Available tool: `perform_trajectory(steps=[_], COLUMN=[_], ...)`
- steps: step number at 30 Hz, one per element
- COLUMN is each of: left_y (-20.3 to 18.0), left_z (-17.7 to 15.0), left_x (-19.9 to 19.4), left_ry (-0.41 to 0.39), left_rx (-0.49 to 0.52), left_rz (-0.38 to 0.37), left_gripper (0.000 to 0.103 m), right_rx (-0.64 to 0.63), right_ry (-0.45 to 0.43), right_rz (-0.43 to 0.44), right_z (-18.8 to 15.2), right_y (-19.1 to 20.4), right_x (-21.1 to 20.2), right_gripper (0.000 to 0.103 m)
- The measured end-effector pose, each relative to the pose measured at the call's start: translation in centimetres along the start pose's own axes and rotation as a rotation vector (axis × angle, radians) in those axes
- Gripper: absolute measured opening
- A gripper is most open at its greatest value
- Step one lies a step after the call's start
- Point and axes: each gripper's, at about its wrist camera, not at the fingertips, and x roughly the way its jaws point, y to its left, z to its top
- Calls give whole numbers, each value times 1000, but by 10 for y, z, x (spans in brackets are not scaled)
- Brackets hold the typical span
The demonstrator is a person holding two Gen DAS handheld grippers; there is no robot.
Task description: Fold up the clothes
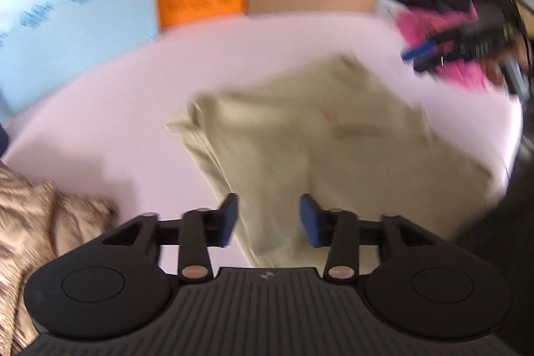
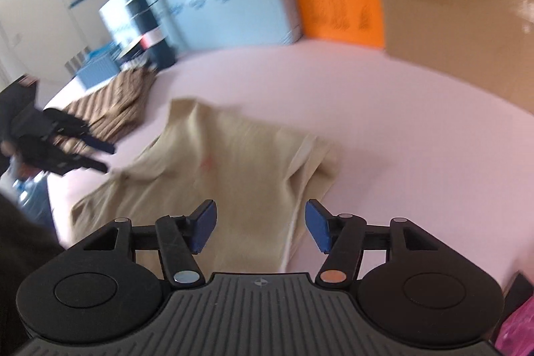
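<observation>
We hover our left gripper (image 1: 268,219) and right gripper (image 2: 260,227), fingers spread and empty, above the beige shirt (image 2: 227,175). It lies partly folded and rumpled on the pink table (image 2: 400,122). Whichever fold follows needs a clean edge pinch.

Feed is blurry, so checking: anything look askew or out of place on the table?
Only the beige shirt: it lies partly folded and crooked on the pink table, one edge rumpled. Both grippers, left and right, hang open above it, holding nothing.
</observation>
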Motion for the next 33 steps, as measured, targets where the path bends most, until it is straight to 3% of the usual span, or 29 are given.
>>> perform_trajectory(steps=[2,5,7,8,9,10,11,12,16,18,19,20,22,23,24,25,26,33], left_y=[12,30,41,46,49,52,55,57,63,67,68,70,70,69,69,69,66,18], left_z=[17,42,52,56,58,60,61,60,57,56,55,54,50,47,43,39,34,-19], left_x=[19,50,78,90,97,104,108,108,105,103,103,102,93,87,81,75,67,0], left_ry=[-28,-62,-26,-8,10,28,40,38,31,28,26,24,-7,-25,-30,-30,-24,-6], left_rx=[-98,-242,-323,-354,-363,-372,-378,-373,-355,-346,-342,-337,-334,-335,-338,-339,-334,-294], left_rz=[58,138,137,138,146,153,160,166,191,204,210,217,249,266,271,277,281,208], left_gripper=[65,72,81,77,66,29,14,14,14,19,27,45,65,70,70,70,70,76], right_rx=[29,127,215,264,316,369,417,445,555,610,638,660,653,648,635,621,602,508], right_ry=[-36,-60,-72,-77,-79,-81,-85,-100,-162,-194,-209,-224,-244,-253,-256,-257,-256,-189], right_rz=[-31,-41,-38,-34,-26,-18,-14,-27,-83,-110,-124,-140,-185,-201,-186,-171,-156,-35], right_z=[9,19,22,23,21,19,17,15,6,2,0,-3,-10,-14,-18,-23,-29,-75], right_y=[-7,-23,-35,-42,-48,-54,-60,-64,-79,-86,-90,-93,-92,-91,-88,-85,-80,-30], right_x=[13,44,63,72,77,82,85,83,73,69,66,63,53,48,43,37,29,-15], right_gripper=[56,56,56,56,55,40,28,13,11,10,11,12,15,16,26,44,49,57])
